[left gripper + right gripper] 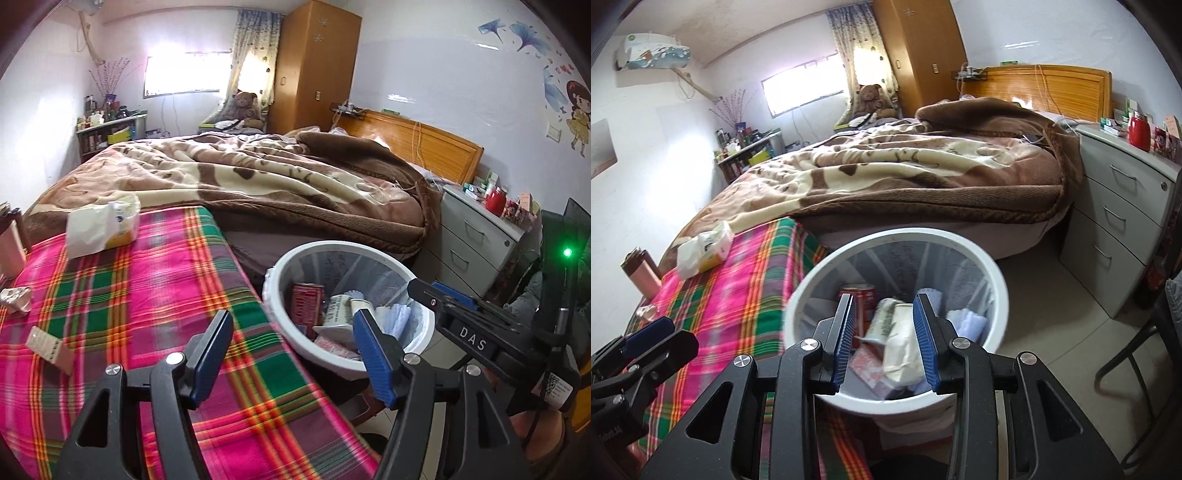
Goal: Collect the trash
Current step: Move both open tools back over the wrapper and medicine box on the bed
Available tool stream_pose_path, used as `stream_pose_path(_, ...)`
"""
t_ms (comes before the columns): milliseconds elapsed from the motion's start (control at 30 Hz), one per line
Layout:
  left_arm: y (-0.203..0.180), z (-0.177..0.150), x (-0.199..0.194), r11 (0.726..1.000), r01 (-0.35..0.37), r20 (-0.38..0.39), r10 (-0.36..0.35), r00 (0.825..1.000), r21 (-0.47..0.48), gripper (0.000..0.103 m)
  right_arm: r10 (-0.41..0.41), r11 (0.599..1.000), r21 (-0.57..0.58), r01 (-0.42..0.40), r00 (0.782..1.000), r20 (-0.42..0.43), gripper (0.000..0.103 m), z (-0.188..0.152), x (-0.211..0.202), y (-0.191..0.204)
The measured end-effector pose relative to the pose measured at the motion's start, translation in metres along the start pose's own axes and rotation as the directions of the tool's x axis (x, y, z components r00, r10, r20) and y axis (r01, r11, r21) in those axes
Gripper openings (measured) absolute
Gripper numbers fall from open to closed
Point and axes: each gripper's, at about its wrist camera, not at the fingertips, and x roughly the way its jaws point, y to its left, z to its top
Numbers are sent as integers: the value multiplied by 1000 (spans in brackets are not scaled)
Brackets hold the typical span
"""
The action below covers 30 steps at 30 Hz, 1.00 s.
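Right gripper [884, 341] hangs over the bin [997, 288], jaws released, nothing held; left gripper [291, 354] likewise spread and empty. Bin holds a can [862, 295] and wrappers. Risk, my judgement: reaching for the foil scrap [16, 299] could clip the bin rim. Plaid worktop [147, 295], then bed [258, 177], wardrobe [317, 62].

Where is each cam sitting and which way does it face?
Left wrist: on the left claw, above the plaid cloth, facing the bed; own open fingers show, plus the right claw over the trash bin.
Right wrist: on the right claw, aimed down into the trash bin; own open fingers show, left claw at lower left.
Shared: bin, plaid cloth, tissue pack, bed.
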Motion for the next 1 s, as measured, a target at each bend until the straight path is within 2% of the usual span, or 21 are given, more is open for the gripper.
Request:
stream_pose_path(100, 11, -2, -10, 1000, -27, 20, 27, 999, -7, 72, 21, 1000, -19, -21, 1000, 1, 36, -3, -2, 10)
stream_pose_path(233, 26, -5, -19, 999, -48, 26, 49, 998, -17, 72, 59, 997, -41, -59, 998, 1, 44, -7, -2, 24)
stream_pose_path(800, 94, -15, -49, 981, -170, 46, 175, 983, -93, 73, 185, 972, -143, -187, 982, -28, 45, -17, 9, 96)
stream_pose_path(1000, 133, -18, -56, 963, -227, 36, 235, 971, -146, 73, 240, 950, -192, -247, 969, -60, 46, -22, 19, 128)
